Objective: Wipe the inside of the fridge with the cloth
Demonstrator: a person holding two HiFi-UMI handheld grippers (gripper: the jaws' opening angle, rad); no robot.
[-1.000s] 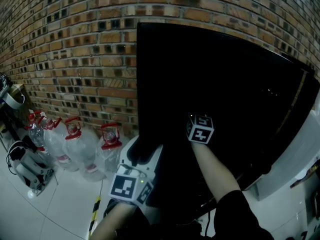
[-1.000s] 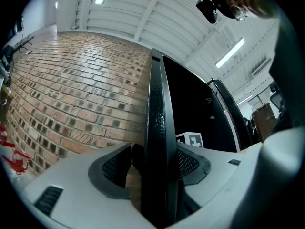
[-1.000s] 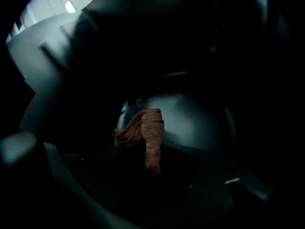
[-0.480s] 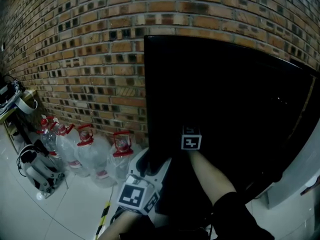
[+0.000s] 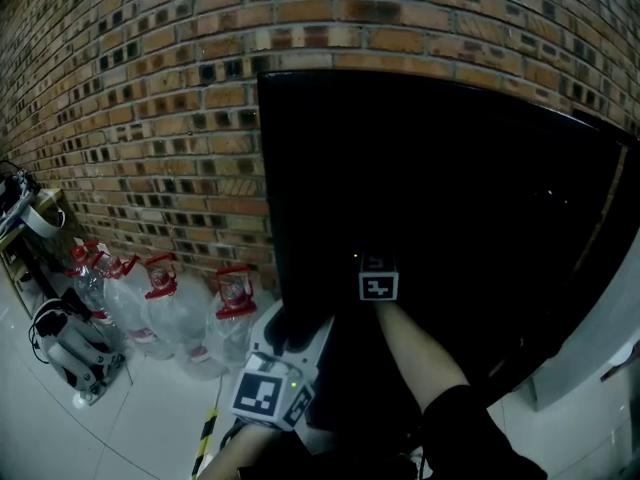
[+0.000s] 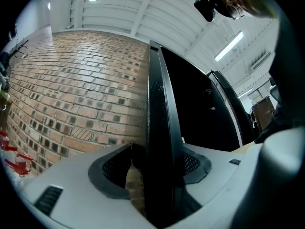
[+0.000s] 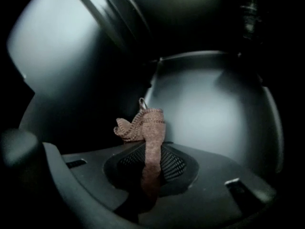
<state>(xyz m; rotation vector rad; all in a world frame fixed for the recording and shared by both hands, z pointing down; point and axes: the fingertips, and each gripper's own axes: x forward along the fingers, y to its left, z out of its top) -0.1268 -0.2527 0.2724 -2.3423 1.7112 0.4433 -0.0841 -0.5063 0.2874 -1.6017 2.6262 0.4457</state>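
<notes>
Cloth (image 7: 148,123) pinched in the right gripper (image 7: 151,162), deep inside the fridge (image 5: 450,198).
One cloth: its strip stands up out of the closed jaws, and the pale inner wall (image 7: 205,113) lies just ahead and to their right. The left gripper (image 6: 157,173), outside and farther off, straddles the black edge panel (image 6: 159,118). Its jaws have just been opening and leave a gap on the left. One fridge, two grippers.

Some workshop or utility hall, not a home kitchen — bare brick wall (image 5: 150,118) fills the upper left, a black fridge (image 5: 420,198) against it, big water jugs (image 5: 180,313) and hazard tape (image 5: 207,430) on the pale tiled floor (image 5: 140,418) at lower left — tube lights (image 6: 229,46) on a ribbed white ceiling (image 6: 162,13) overhead.
</notes>
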